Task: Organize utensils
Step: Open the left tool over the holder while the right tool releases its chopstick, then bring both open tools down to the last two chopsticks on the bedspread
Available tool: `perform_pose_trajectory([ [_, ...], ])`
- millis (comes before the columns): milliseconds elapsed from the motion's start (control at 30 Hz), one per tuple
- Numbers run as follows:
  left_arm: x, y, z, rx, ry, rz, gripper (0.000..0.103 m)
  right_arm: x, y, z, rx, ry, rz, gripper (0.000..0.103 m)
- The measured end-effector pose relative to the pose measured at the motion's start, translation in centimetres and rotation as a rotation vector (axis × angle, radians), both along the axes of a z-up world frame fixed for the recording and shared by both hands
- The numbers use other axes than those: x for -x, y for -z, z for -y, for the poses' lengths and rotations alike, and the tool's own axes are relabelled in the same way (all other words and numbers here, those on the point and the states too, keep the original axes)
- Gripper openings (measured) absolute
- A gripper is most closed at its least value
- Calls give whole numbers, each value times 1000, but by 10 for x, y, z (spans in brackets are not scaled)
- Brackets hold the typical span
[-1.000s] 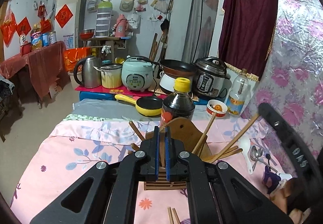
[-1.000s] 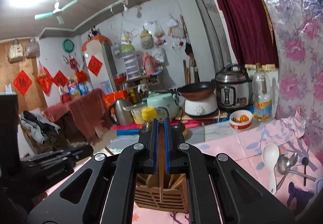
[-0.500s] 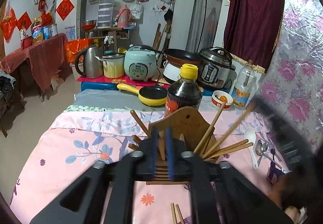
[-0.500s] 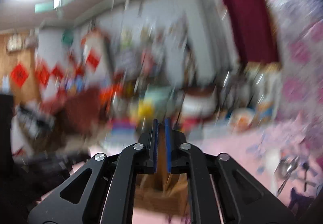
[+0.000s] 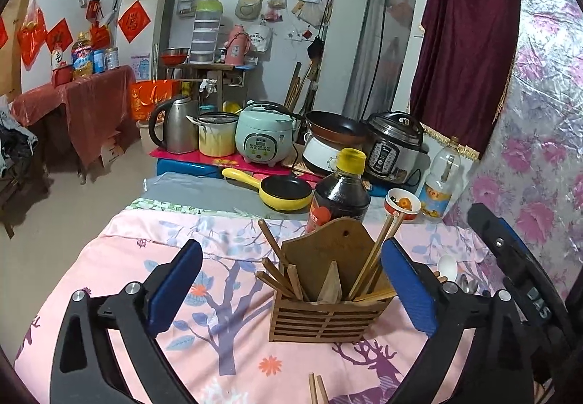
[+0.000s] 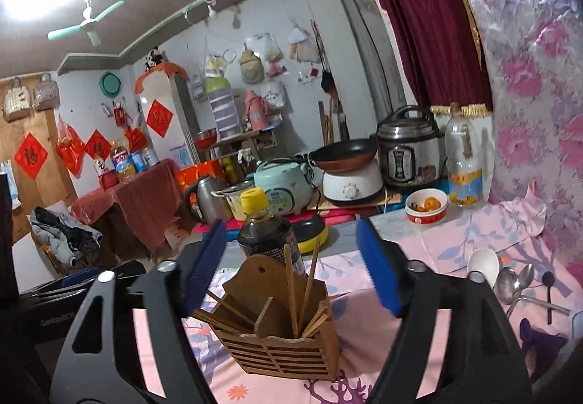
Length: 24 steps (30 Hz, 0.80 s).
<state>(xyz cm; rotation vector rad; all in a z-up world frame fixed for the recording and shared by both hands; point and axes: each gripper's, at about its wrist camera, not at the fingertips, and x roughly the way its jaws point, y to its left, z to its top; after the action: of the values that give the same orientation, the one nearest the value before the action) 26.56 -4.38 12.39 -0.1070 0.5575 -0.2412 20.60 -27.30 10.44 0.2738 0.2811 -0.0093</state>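
Hovering, jaws wide and empty: my left hand-held gripper (image 5: 291, 289) and right hand-held gripper (image 6: 291, 267), both over the wooden holder (image 5: 328, 316) of chopsticks (image 5: 375, 251) on the bench (image 5: 120, 280). Next, I judge: loose chopsticks (image 5: 316, 387) nearest, then spoons (image 6: 510, 282) rightward; grip mid-shaft, drop in vertically.

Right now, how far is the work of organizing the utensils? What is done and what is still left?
Done: many chopsticks stand in the wooden holder. In hand: nothing; the left gripper and the right gripper are both open and empty over the holder. Left: the white spoon, the metal spoons and a small dark spoon lie on the pink cloth, and two chopstick ends lie before the holder.
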Motion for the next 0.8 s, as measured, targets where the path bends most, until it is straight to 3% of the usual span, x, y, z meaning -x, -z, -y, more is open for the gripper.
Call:
perform_pose_trajectory([
  [267, 0, 6, 1, -55, -31, -35, 97, 10, 3, -6, -9, -24, -35, 81],
  [600, 37, 25, -9, -116, -61, -78, 97, 62, 9, -21, 54, -23, -97, 81],
  [733, 74, 72, -28, -137, -58, -110, 97, 94, 16, -30, 131, -44, -109, 88],
  [800, 89, 108, -39, -108, -15, -204, 97, 114, 31, -31, 155, -33, -114, 93],
])
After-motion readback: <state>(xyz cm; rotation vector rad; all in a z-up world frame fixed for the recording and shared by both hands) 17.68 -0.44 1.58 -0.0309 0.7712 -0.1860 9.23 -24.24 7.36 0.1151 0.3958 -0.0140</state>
